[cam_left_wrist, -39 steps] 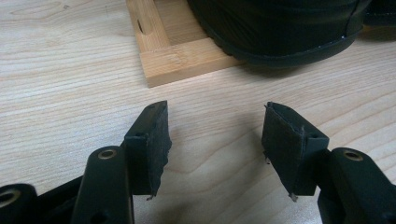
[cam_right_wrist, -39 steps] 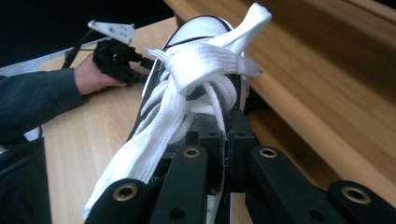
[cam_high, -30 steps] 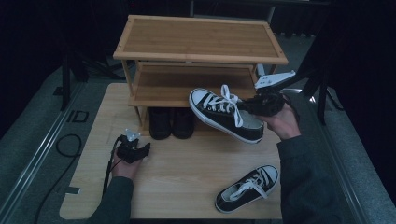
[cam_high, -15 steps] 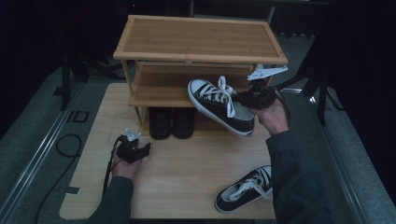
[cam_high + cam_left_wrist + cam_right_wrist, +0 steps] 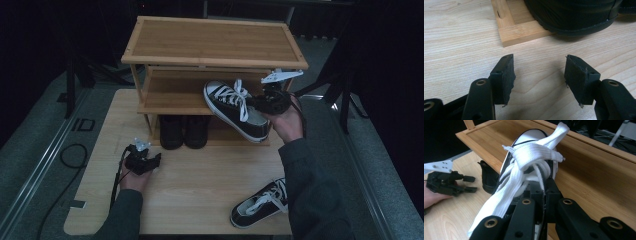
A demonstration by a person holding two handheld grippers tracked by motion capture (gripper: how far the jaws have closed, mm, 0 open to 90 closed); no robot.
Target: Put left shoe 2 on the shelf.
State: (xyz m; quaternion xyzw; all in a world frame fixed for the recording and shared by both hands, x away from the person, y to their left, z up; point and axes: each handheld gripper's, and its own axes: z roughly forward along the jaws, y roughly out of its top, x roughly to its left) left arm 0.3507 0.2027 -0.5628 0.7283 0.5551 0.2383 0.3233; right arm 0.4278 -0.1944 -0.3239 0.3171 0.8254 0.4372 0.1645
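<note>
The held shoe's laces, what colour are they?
White; the laces show best in the right gripper view.

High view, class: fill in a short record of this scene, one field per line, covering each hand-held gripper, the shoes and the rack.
right hand-held gripper: shut on the raised sneaker
raised sneaker: black and white, white laces, held at the middle shelf, toe pointing to the rack
left hand-held gripper: open, holds nothing, low over the table
second sneaker: lies on the table's near right edge
dark shoes: a pair on the bottom shelf
shoe rack: wooden, top shelf bare
</note>
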